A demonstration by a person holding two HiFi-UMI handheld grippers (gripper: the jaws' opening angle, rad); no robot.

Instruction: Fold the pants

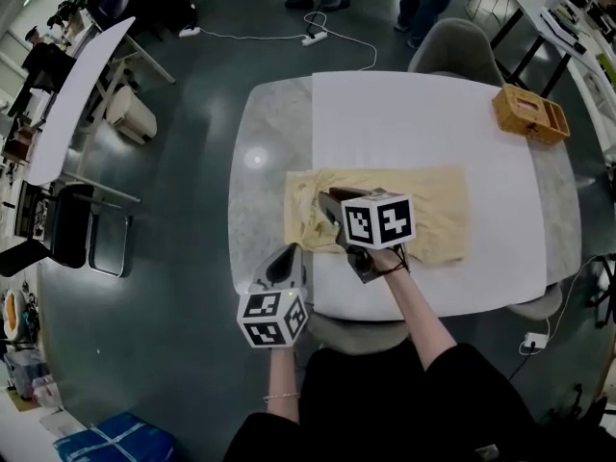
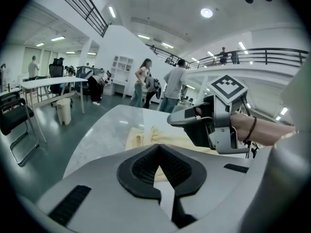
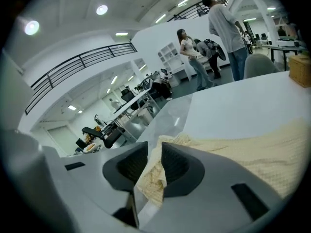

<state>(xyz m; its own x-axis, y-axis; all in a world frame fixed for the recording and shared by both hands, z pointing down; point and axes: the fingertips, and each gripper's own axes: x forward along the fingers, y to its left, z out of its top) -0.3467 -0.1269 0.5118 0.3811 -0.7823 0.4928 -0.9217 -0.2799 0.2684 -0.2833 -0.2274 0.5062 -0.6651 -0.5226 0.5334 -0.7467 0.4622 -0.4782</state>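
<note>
Pale yellow pants (image 1: 433,210) lie spread across the white sheet (image 1: 414,123) on the table. My right gripper (image 1: 325,200) is over their bunched left end, and in the right gripper view a fold of the pants (image 3: 252,154) hangs pinched between the jaws of the right gripper (image 3: 154,152). My left gripper (image 1: 286,255) hovers at the table's near left edge, just short of the pants' near corner. In the left gripper view the pads of the left gripper (image 2: 159,147) meet at their tips with nothing seen held. Beyond them are the pants (image 2: 141,137) and the right gripper (image 2: 180,120).
A wicker basket (image 1: 529,114) stands at the table's far right corner. A grey chair (image 1: 452,46) is tucked in at the far side. The bare marble tabletop (image 1: 269,133) shows left of the sheet. People stand farther off across the room.
</note>
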